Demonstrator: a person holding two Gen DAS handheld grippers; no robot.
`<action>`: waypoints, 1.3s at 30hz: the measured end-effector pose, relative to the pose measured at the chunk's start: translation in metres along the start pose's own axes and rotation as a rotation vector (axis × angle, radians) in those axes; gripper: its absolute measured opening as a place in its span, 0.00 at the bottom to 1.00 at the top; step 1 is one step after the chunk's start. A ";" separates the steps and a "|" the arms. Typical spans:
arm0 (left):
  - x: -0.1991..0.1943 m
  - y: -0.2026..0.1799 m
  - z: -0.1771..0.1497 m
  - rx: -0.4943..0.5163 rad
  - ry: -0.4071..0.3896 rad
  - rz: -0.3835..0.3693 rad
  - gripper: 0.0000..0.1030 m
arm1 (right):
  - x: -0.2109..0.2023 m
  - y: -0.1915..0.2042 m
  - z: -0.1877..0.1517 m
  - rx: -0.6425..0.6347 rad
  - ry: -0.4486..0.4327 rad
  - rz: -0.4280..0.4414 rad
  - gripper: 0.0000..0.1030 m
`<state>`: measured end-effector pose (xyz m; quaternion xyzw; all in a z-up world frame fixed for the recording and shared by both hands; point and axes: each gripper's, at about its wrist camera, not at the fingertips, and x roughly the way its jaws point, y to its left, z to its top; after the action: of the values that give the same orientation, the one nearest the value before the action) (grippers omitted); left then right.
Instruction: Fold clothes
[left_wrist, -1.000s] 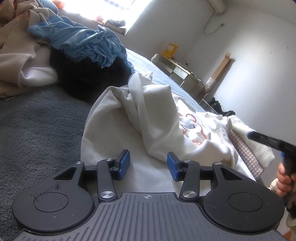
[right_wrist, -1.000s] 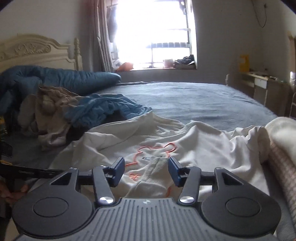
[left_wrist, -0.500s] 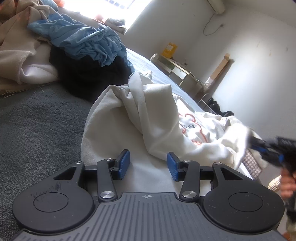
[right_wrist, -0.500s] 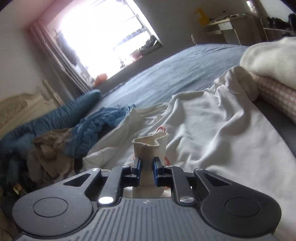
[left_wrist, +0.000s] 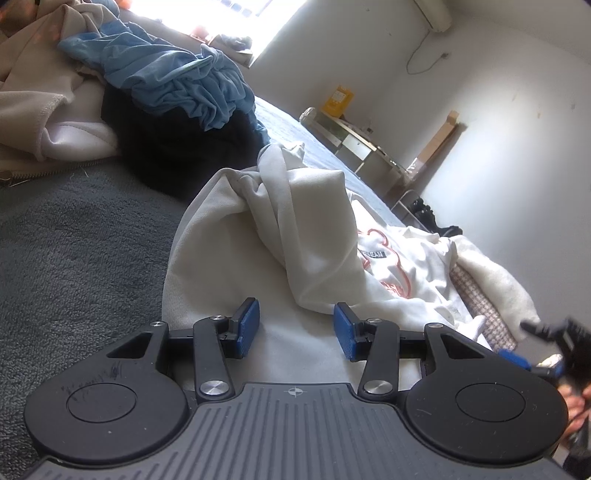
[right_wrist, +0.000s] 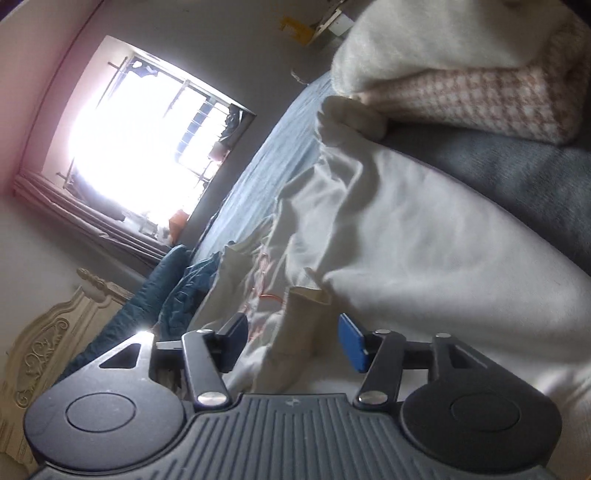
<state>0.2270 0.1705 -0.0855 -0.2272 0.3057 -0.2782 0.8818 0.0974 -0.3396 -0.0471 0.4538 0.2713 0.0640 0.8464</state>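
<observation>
- Sweatshirt (left_wrist: 317, 236), white with an orange outline print, is spread rumpled on the grey bed (left_wrist: 74, 236), presumably laid out flat so that it can be folded.
- Its cuff (right_wrist: 295, 332) is seen between the parted pads of the right claw (right_wrist: 293, 341); the jaws have just been opening, so the cuff appears to have been let go.
- The left claw (left_wrist: 295, 325) is kept half-open over the hem, gripping nothing, seemingly ready to pin it.
- Folded items (right_wrist: 480, 96) are stacked beside it.
</observation>
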 end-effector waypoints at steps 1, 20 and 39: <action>0.000 0.000 0.000 0.000 0.000 0.000 0.43 | 0.008 0.005 0.004 -0.009 0.021 -0.004 0.66; 0.000 0.003 0.001 -0.003 0.002 -0.006 0.43 | 0.050 0.122 0.023 -0.182 0.214 0.113 0.10; -0.001 0.003 0.001 -0.012 0.007 -0.016 0.44 | 0.204 0.504 0.036 -0.654 -0.090 0.377 0.09</action>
<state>0.2280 0.1730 -0.0862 -0.2339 0.3085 -0.2840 0.8772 0.3582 -0.0015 0.2912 0.2039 0.1112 0.2818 0.9310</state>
